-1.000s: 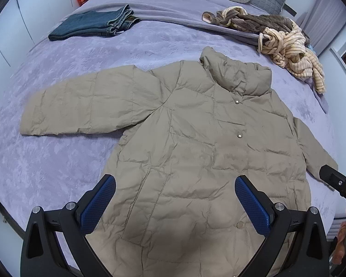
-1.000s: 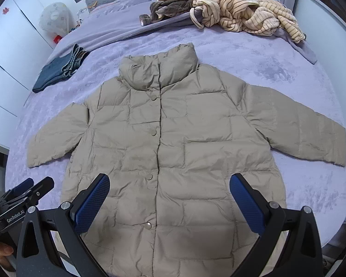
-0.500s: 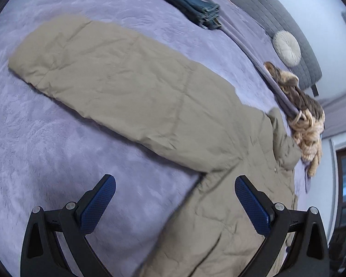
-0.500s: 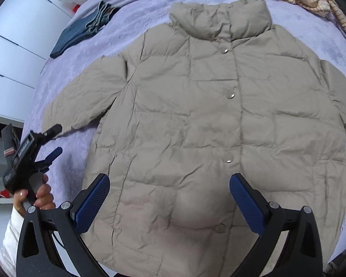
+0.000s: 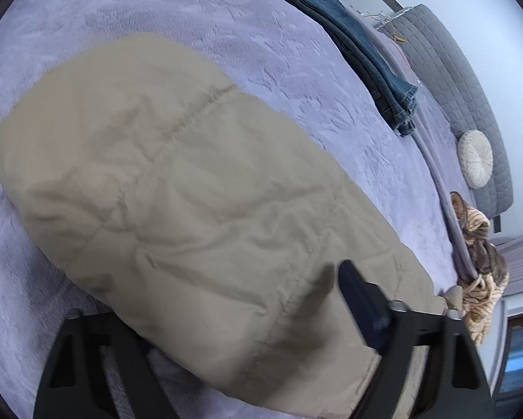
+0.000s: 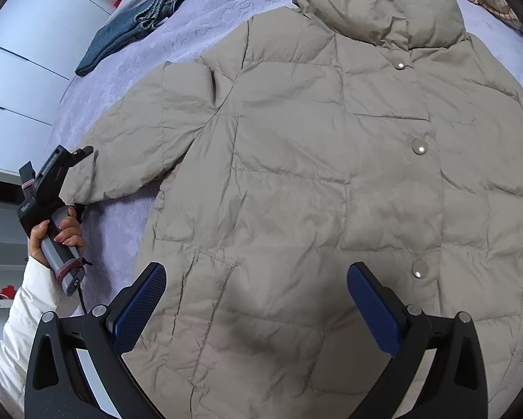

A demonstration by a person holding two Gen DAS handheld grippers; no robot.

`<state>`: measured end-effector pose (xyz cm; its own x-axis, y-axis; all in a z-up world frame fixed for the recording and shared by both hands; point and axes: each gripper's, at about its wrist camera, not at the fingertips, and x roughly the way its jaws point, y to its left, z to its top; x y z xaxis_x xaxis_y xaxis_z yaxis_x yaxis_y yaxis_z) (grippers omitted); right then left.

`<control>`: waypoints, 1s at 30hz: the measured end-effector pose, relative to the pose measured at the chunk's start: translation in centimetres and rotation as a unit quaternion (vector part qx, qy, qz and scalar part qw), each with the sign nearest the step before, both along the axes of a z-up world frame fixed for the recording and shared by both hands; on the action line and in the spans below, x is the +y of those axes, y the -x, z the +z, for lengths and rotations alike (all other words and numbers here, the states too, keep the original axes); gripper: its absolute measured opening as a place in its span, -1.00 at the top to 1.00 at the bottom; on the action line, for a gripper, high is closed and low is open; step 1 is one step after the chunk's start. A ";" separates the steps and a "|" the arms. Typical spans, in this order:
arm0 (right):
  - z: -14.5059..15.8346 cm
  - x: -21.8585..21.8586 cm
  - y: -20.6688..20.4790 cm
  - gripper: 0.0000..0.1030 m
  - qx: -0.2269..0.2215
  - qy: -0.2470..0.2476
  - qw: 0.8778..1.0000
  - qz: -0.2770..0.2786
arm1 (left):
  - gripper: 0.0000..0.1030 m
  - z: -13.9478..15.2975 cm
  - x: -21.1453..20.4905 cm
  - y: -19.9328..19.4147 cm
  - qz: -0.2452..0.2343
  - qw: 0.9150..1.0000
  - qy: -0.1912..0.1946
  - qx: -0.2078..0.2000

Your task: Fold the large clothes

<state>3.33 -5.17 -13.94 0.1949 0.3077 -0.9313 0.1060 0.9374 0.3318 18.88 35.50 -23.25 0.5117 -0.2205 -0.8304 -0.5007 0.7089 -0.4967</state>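
A beige padded jacket (image 6: pixel 324 181) lies flat and buttoned on the purple bed, collar at the far end. Its left sleeve (image 5: pixel 177 202) fills the left wrist view. My left gripper (image 5: pixel 233 314) has the sleeve cuff between its fingers; the left finger is hidden under the fabric, the right finger (image 5: pixel 362 300) rests on top. In the right wrist view the left gripper (image 6: pixel 81 160) sits at the sleeve's cuff. My right gripper (image 6: pixel 258 300) is open and empty above the jacket's lower front.
Folded blue jeans (image 5: pixel 359 45) lie on the bed (image 5: pixel 296 80) beyond the sleeve, and also show at top left in the right wrist view (image 6: pixel 128 24). A pile of striped and brown clothes (image 5: pixel 477 262) lies near the grey headboard (image 5: pixel 453 70). White cabinets (image 6: pixel 13 80) stand left of the bed.
My left gripper has moved left along the sleeve to its cuff and its fingers have come closer together around the fabric. My right gripper has moved lower toward the jacket's front.
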 end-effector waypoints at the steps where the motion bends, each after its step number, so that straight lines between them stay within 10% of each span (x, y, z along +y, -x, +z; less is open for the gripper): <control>1: 0.0 0.1 -0.3 -1.00 -0.003 -0.004 1.000 -0.001 | 0.28 0.1 0.1 -0.6 -0.008 1.000 -0.010 -0.002; 2: -0.1 0.2 -0.8 -1.00 -0.006 -0.007 1.000 -0.002 | 0.79 0.3 0.2 -0.9 -0.016 1.000 -0.004 -0.011; 7: -0.2 0.7 -3.1 -0.97 -0.026 -0.022 0.999 -0.014 | 0.83 5.7 -0.9 -0.7 -0.050 0.993 -0.075 -0.070; 11: -1.4 1.3 -6.2 0.63 -0.037 -0.061 0.997 -0.027 | 0.83 11.3 -3.1 0.6 -0.086 0.981 -0.114 -0.128; 20: -6.5 6.4 -12.4 0.68 -0.021 -0.144 0.989 0.004 | 0.83 19.4 -11.6 2.9 -0.203 0.946 -0.127 -0.220; 30: -8.5 4.2 -11.8 0.68 0.036 -0.214 0.975 0.039 | 0.84 20.3 -28.1 1.6 -0.359 0.902 -0.066 -0.229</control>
